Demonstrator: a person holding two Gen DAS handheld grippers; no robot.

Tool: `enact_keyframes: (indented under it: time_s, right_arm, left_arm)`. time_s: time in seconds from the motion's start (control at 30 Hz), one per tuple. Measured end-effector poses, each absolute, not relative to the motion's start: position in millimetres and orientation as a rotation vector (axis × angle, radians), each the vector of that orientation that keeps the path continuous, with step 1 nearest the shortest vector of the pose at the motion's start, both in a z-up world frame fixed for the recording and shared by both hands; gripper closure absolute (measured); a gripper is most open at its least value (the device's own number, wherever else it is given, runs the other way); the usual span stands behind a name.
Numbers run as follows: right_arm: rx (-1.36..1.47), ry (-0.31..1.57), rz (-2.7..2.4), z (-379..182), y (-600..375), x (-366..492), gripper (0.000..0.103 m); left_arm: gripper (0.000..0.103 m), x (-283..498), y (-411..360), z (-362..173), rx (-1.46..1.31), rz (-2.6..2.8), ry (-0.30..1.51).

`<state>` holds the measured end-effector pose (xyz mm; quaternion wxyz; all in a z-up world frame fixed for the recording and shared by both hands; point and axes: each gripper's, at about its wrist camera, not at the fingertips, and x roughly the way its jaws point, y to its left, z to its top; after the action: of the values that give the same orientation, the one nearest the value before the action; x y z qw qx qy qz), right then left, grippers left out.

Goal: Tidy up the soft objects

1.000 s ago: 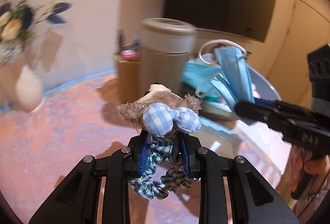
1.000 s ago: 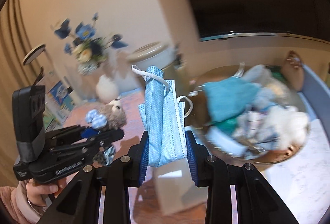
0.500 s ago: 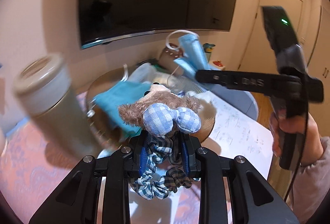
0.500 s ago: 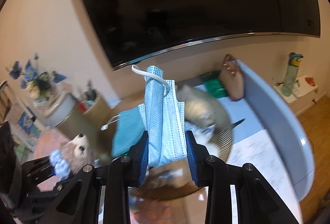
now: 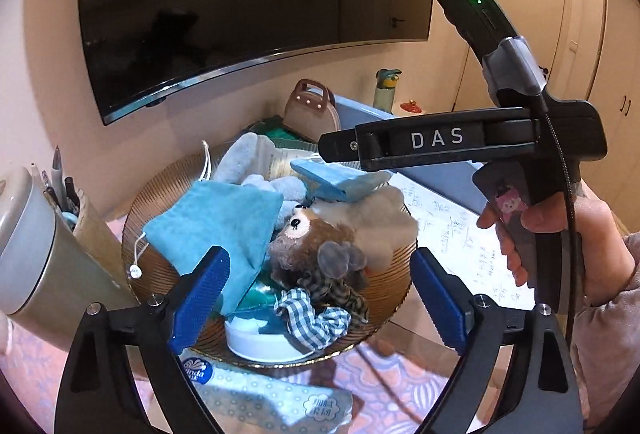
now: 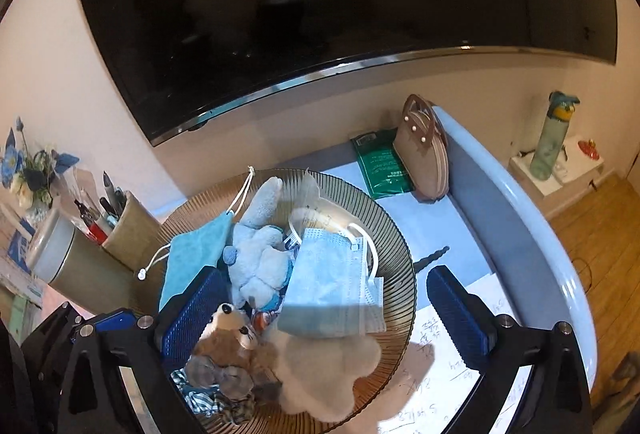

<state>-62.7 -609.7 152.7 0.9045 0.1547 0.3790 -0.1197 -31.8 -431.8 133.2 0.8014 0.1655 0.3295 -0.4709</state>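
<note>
Left claw (image 5: 320,290): spread wide, gripping nothing, framing the bowl at frame centre.
Right claw (image 6: 324,314): spread wide, gripping nothing.
Bear toy (image 5: 316,250): lying in the ribbed bowl (image 5: 152,266), centre.
Face mask (image 6: 332,290): resting atop the bowl's pile.

Black claw (image 5: 320,298) frames, blue ribbed pads (image 5: 200,298), silver screws.
</note>
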Motion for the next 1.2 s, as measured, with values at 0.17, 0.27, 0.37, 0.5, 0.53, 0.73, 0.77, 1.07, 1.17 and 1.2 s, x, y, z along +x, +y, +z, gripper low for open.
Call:
enact_keyframes:
  time_s: [0.17, 0.27, 0.37, 0.5, 0.53, 0.73, 0.77, 1.07, 1.17, 1.2]
  right_arm:
    - [0.337, 0.775, -0.249, 154.4, -601.8, -69.3, 0.001]
    - [0.351, 0.768, -0.246, 159.6, -591.9, -76.4, 0.001]
    - [0.347, 0.772, -0.252, 164.7, -577.5, -83.4, 0.001]
    - [0.351, 0.811, -0.315, 168.0, -554.6, -95.6, 0.001]
    - [0.358, 0.819, -0.32, 168.2, -548.2, -98.7, 0.001]
    - [0.321, 0.853, -0.332, 169.2, -484.0, -111.7, 0.0]
    - [0.316, 0.862, -0.331, 167.6, -471.8, -111.2, 0.0]
    - [0.214, 0.91, -0.108, 135.6, -328.4, -78.5, 0.0]
    - [0.193, 0.918, -0.061, 118.4, -287.0, -65.3, 0.0]
    - [0.187, 0.927, -0.048, 110.1, -272.8, -60.6, 0.0]
  left_arm:
    - [0.012, -32.8, -419.0, 137.9, 0.328, -1.012, 0.738]
    - [0.012, -37.7, -405.4, 142.5, 0.32, -1.007, 0.751]
    - [0.012, -43.7, -383.3, 147.3, 0.299, -0.989, 0.745]
    - [0.012, -39.4, -350.7, 148.3, 0.28, -0.921, 0.78]
    - [0.012, -36.5, -343.2, 147.8, 0.279, -0.898, 0.789]
    - [0.012, -13.7, -264.1, 149.0, 0.216, -0.708, 0.807]
    - [0.012, -8.9, -242.3, 149.4, 0.194, -0.661, 0.808]
    - [0.012, 9.9, -104.2, 140.9, 0.153, -0.373, 0.82]
    - [0.011, 11.4, -62.6, 134.6, 0.122, -0.31, 0.837]
    - [0.01, 11.9, -47.2, 129.3, 0.108, -0.284, 0.846]
